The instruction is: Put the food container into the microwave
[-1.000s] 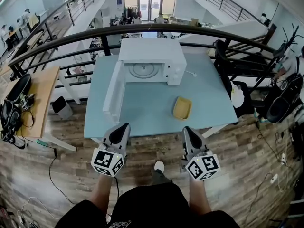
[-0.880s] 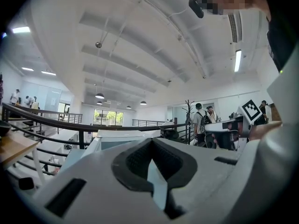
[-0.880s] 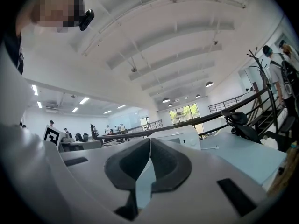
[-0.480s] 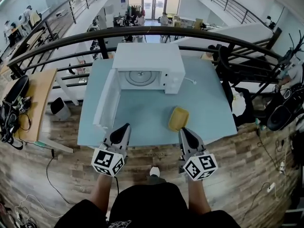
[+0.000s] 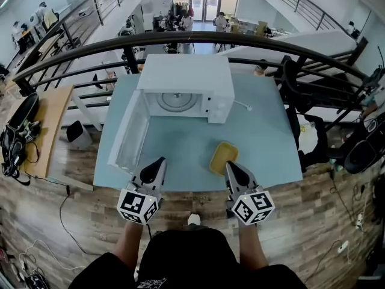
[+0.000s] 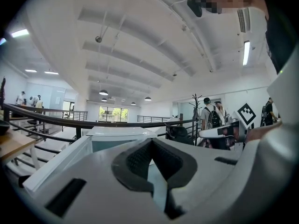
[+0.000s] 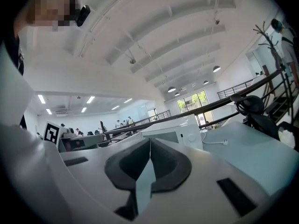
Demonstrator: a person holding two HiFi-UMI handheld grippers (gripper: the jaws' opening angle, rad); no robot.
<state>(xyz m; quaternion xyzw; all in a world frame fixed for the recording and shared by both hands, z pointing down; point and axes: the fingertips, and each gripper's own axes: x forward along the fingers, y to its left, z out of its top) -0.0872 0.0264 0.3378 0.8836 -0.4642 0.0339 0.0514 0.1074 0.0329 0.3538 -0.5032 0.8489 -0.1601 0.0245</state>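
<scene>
Right gripper (image 5: 231, 168), jaws closed on nothing, is hovering nearest the food container (image 5: 223, 158), which is lying just ahead, before the microwave (image 5: 180, 86), long axis pointing toward it; left gripper (image 5: 157, 164) is idling, likewise closed and empty.

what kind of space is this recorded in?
Probably an open-plan office or lab, up on a mezzanine: a curved railing overlooks people on a floor below, and the microwave sits on a lone table over wood flooring.
</scene>
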